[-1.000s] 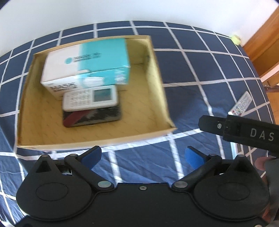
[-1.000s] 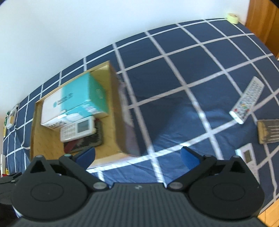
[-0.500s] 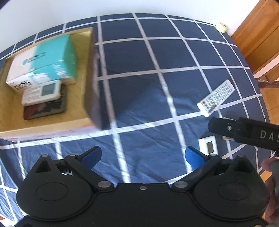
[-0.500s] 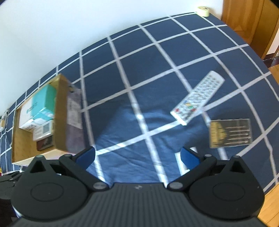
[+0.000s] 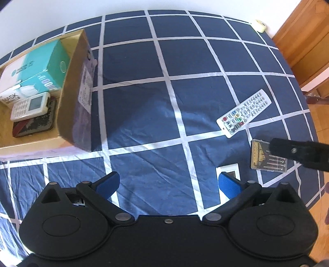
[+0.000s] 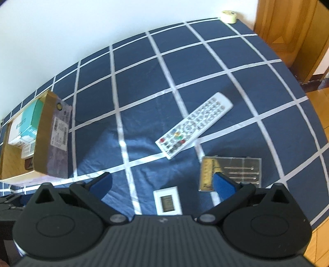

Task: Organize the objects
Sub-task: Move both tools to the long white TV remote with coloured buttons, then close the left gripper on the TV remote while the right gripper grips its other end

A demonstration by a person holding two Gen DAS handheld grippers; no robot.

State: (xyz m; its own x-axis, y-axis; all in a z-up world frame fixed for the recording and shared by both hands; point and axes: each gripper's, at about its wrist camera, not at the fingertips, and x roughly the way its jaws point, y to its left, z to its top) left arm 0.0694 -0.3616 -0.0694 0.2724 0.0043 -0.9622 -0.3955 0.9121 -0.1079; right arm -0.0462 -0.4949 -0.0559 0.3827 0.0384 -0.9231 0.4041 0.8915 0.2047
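A cardboard box (image 5: 72,98) at the left holds a teal and white mask box (image 5: 35,69), a white keypad device (image 5: 28,105) and a dark patterned item (image 5: 35,122). On the blue checked cloth lie a white remote (image 6: 194,125), a clear case of small tools (image 6: 230,174) and a small white device with a screen (image 6: 167,200). My right gripper (image 6: 162,185) is open and empty, just above the small white device. My left gripper (image 5: 168,184) is open and empty over the cloth, right of the box. The right gripper's arm (image 5: 300,153) crosses the left view.
A roll of tape (image 6: 229,16) lies at the far corner of the cloth. Wooden furniture (image 6: 287,30) stands at the right, past the edge of the cloth. A white wall runs behind. The box also shows at the left in the right wrist view (image 6: 44,139).
Both grippers have swung to the right, away from the box and toward the remote, tool case and small white device. Both stay open and empty.
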